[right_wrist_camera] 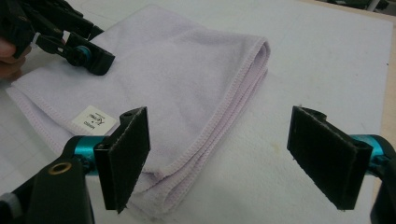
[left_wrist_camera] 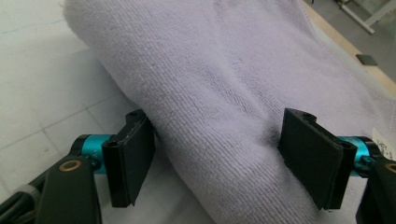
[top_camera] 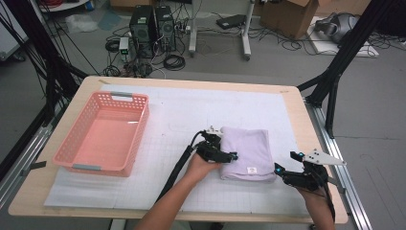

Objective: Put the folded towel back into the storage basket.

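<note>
A folded lilac towel [top_camera: 249, 149] lies on the white mat, with a small white label [right_wrist_camera: 93, 122] near its front corner. My left gripper [top_camera: 229, 156] is at the towel's left folded edge. In the left gripper view the towel [left_wrist_camera: 219, 84] bulges between the wide-apart jaws of this open gripper [left_wrist_camera: 219, 158], and both pads touch the cloth. My right gripper [top_camera: 287, 162] hovers just right of the towel's front right corner. It is open [right_wrist_camera: 219, 158], and only its left pad is over the towel's [right_wrist_camera: 187, 79] stitched edge. The left gripper [right_wrist_camera: 74, 46] rests on the towel's far side.
A pink plastic basket [top_camera: 136, 136] stands empty on the left of the mat. The wooden table edge [top_camera: 316, 143] runs close behind the right gripper. Black frame legs, cables and computer cases stand on the floor beyond the table.
</note>
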